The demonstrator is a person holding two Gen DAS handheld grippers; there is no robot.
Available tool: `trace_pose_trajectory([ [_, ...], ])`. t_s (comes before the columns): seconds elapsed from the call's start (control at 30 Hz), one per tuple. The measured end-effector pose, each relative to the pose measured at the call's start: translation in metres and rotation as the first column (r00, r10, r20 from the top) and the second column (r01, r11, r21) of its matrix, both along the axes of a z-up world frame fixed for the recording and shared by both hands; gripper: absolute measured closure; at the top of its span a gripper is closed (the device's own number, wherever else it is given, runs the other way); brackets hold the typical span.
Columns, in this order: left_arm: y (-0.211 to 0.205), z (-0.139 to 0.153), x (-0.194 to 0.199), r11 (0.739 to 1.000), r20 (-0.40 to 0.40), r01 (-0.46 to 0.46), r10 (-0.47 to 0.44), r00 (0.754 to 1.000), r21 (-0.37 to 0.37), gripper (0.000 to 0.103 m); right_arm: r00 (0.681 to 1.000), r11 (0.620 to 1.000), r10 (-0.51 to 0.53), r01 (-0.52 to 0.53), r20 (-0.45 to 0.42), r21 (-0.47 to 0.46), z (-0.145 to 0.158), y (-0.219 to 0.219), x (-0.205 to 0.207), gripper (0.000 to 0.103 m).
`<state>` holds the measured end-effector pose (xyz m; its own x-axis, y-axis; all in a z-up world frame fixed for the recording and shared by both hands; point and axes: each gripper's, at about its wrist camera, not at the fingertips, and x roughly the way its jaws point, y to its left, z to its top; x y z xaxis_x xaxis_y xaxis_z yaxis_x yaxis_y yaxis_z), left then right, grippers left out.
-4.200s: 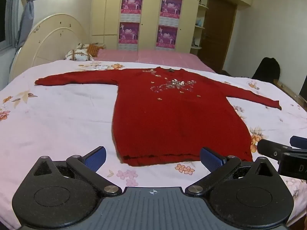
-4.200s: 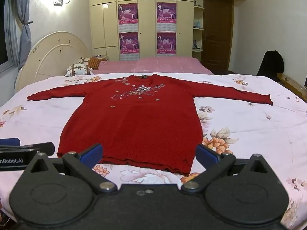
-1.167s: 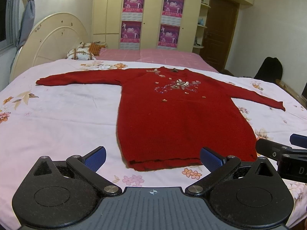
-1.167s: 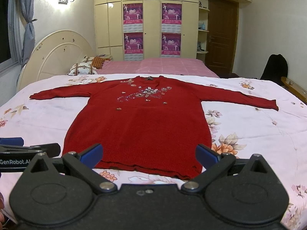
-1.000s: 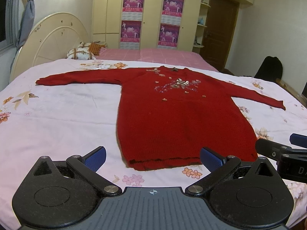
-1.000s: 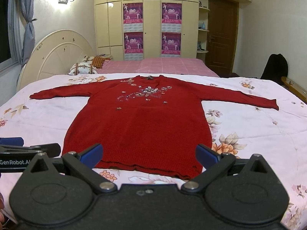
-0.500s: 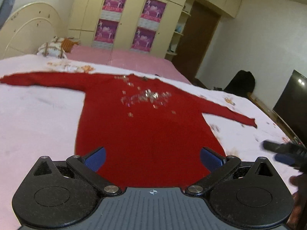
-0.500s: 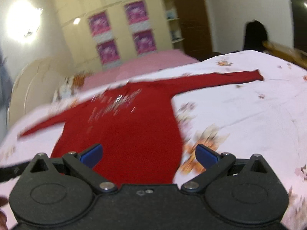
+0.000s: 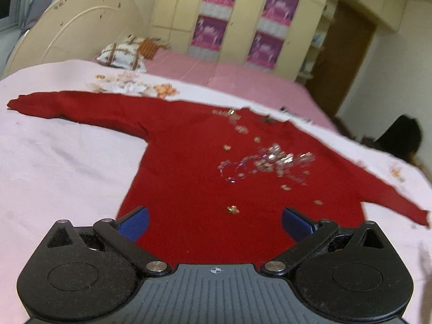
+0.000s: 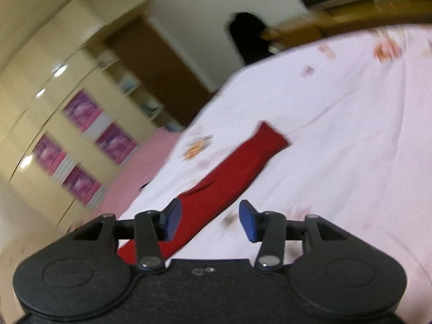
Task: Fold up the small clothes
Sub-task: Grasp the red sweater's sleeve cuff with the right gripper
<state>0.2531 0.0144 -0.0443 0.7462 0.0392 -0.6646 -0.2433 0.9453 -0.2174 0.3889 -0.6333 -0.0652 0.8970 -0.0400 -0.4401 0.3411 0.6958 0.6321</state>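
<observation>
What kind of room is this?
Most likely a bedroom: a red sweater lies on a bed with a rounded headboard, pillows, and a tall wardrobe behind.

Left wrist view: you look from low over the red sweater (image 9: 205,178), near its body, angled down and facing the wardrobe (image 9: 243,21) wall. Right wrist view: rolled sideways and blurred, you look close along one sleeve (image 10: 237,167) towards its cuff. Shared: sweater, bedsheet (image 9: 59,162), wardrobe posters.
</observation>
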Motion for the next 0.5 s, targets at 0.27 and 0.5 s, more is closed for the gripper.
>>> trace_pose_trajectory([
  [0.27,-0.025,-0.024,0.038,0.999,-0.076,-0.048,0.049,0.996,0.02,0.0,0.998,0.987,-0.034,0.042,-0.05,0.157,-0.073,-0.05,0.079,0.037],
  [0.5,-0.018,-0.029,0.047,0.997,-0.103,-0.072,0.075,0.992,0.031,0.0,0.999,0.982,0.045,-0.047,0.02,0.185,-0.08,-0.037,0.094,0.05],
])
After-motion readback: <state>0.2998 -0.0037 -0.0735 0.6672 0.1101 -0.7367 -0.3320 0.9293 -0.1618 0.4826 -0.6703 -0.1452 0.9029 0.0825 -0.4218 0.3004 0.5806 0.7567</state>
